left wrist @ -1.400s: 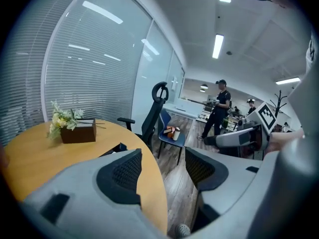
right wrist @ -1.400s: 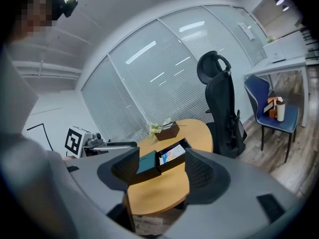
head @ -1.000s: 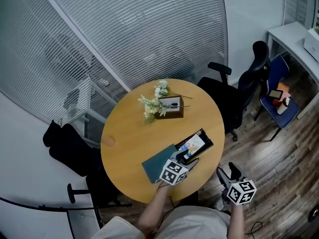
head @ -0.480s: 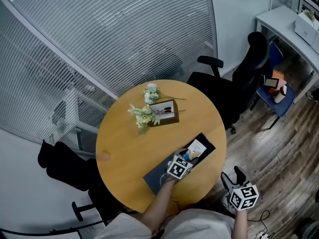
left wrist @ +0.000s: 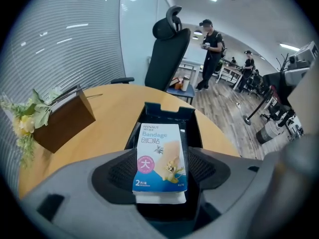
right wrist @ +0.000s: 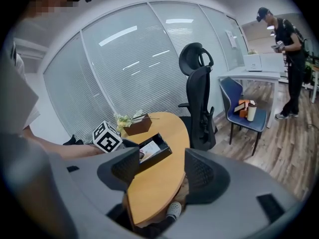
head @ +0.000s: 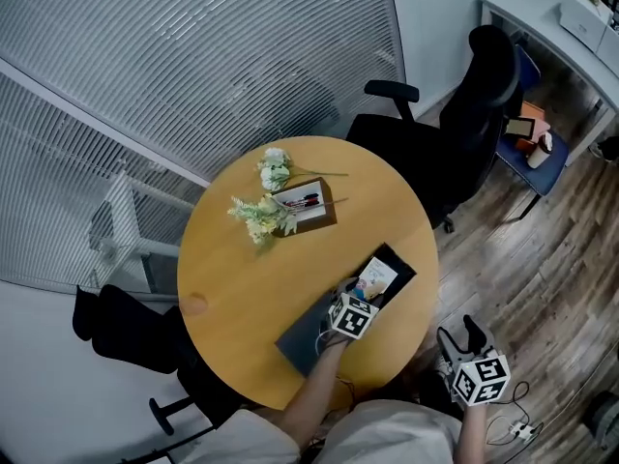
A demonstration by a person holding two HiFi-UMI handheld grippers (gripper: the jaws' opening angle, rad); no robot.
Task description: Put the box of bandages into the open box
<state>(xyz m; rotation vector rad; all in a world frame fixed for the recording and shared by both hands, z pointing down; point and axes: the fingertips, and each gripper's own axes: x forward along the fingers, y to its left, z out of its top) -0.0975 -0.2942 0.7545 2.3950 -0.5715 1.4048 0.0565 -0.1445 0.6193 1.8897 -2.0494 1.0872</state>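
The bandage box point(left wrist: 159, 156), blue and white with a cartoon print, lies flat over the near end of the open black box point(left wrist: 169, 112) on the round wooden table point(head: 242, 269). My left gripper point(left wrist: 162, 169) straddles it. Its jaws are opening, and the pads stand right beside the long edges of the bandage box without visibly pressing on them. In the head view the left gripper point(head: 355, 303) sits at the near end of the black box point(head: 398, 264), with the bandage box point(head: 375, 278) inside. My right gripper point(head: 460, 340) hangs open and empty off the table's right side, over the floor.
A dark blue lid point(head: 302, 329) lies beside the black box. A brown box with flowers point(head: 305, 206) stands at the table's far side. A black office chair point(head: 464, 114) and a blue chair point(head: 532, 143) stand to the right. People stand far off in the left gripper view.
The head view has swung a little. My left gripper stays at the near end of the black box with the bandage box lower in it. The right gripper stays beside the table.
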